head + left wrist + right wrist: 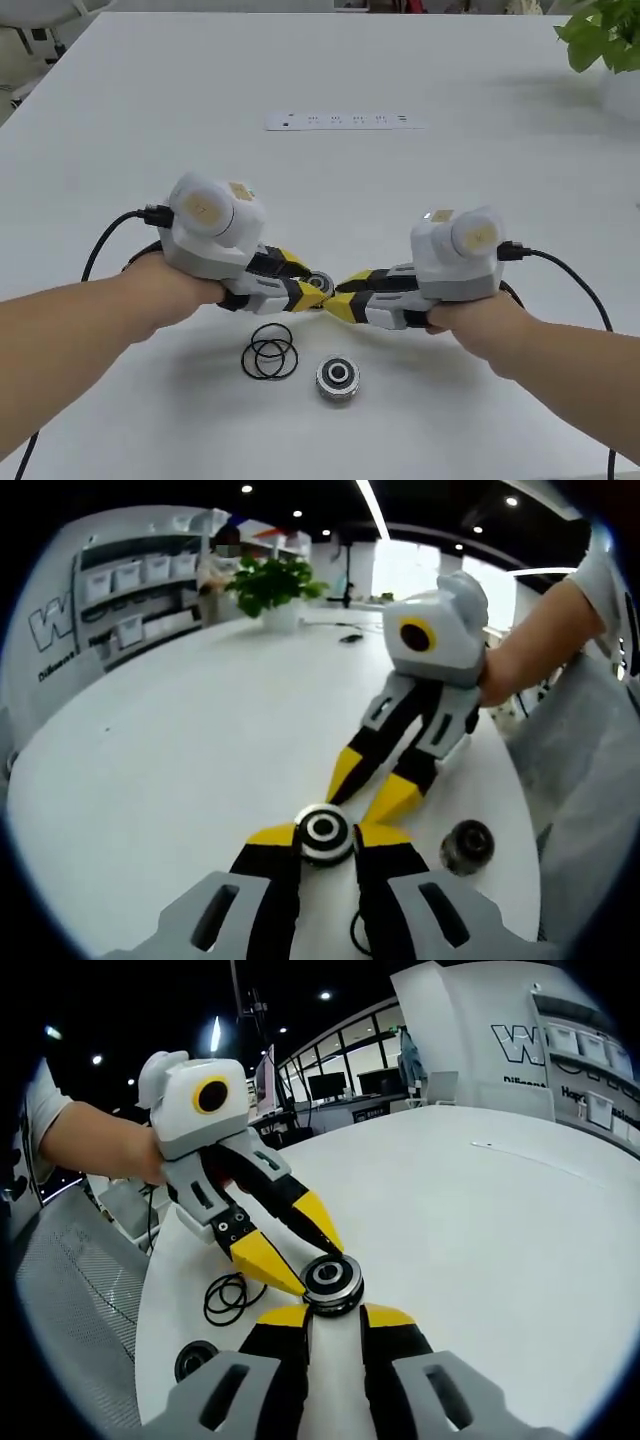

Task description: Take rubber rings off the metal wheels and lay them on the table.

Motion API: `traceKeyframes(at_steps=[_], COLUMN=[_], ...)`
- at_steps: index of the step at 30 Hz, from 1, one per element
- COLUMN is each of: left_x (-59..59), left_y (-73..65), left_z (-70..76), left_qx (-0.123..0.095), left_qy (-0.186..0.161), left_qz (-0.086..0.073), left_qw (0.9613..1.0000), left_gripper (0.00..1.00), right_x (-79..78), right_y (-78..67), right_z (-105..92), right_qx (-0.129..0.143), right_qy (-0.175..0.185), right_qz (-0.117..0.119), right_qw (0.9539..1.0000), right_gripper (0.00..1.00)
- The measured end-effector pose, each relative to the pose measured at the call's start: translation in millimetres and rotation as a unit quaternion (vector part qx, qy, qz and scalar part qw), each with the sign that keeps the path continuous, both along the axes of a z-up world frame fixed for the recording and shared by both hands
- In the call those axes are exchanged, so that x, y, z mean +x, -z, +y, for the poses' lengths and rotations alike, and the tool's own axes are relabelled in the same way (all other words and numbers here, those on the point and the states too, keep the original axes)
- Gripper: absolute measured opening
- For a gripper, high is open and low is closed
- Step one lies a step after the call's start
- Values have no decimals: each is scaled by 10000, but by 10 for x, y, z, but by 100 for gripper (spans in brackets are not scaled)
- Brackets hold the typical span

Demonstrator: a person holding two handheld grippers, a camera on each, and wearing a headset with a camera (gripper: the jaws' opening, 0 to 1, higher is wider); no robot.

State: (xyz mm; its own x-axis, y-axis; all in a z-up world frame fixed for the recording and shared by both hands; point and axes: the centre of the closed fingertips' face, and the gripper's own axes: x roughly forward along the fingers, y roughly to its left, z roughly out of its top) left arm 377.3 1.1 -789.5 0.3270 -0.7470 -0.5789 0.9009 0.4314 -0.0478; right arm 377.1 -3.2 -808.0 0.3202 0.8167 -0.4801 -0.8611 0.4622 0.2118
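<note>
A small metal wheel (319, 282) with a black rim hangs just above the white table, between both grippers. In the left gripper view my left gripper (327, 836) is shut on this wheel (325, 830), and the right gripper (366, 800) meets it from the far side. In the right gripper view my right gripper (336, 1314) clamps the near edge of the wheel (333, 1276), opposite the left gripper (306, 1256). Several loose black rubber rings (270, 356) lie overlapped on the table below. A second metal wheel (338, 378) stands beside them.
A white power strip (345, 121) lies across the middle of the table (150, 120). A potted plant (605, 35) stands at the far right corner. Black cables (105, 245) trail back from both grippers.
</note>
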Motion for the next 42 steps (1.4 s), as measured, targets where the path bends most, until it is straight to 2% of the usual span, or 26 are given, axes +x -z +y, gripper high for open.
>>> traceKeyframes(at_steps=[3,7,8,13,22,25,26,32,35,37,38,39,40,41,42], left_x=[-8,39,43,52,57,42,39,34,32,22,16,18,19,15,12], left_y=[5,21,17,18,14,11,10,10,11,12,12,12,13,14,14], left_z=[1,26,17,9,10,6,5,7,7,7,3,6,7,7,5], left_qx=[29,122,109,135,136,169,172,159,176,276,283,289,287,284,279], left_qy=[24,-43,-53,-101,-180,-174,-181,-232,-237,-148,-152,-155,-154,-153,-142], left_qz=[-33,-111,-80,-151,-180,-196,-195,-201,-207,-312,-310,-306,-299,-289,-282], left_qw=[10000,9999,9999,9997,9996,9995,9995,9994,9994,9990,9990,9990,9990,9991,9991], left_gripper=[18,14,14,14,13,13,13,13,13,13,13,12,12,12,12], right_x=[3,7,6,5,3,12,5,7,12,21,19,15,25,26,26], right_y=[-1,2,3,6,6,16,19,28,28,29,24,-1,13,14,16], right_z=[0,3,7,14,8,-9,-16,-38,-45,-50,-51,-35,-53,-66,-79], right_qx=[17,37,38,19,68,-29,6,25,126,170,270,559,623,708,703], right_qy=[18,28,27,9,80,80,138,239,378,442,533,704,797,842,839], right_qz=[15,35,47,40,89,25,120,220,402,499,639,925,1051,1116,1101], right_qw=[10000,10000,10000,10000,9999,10000,9998,9995,9984,9976,9962,9917,9893,9876,9879], right_gripper=[16,15,14,14,13,8,7,1,0,0,0,0,0,0,0])
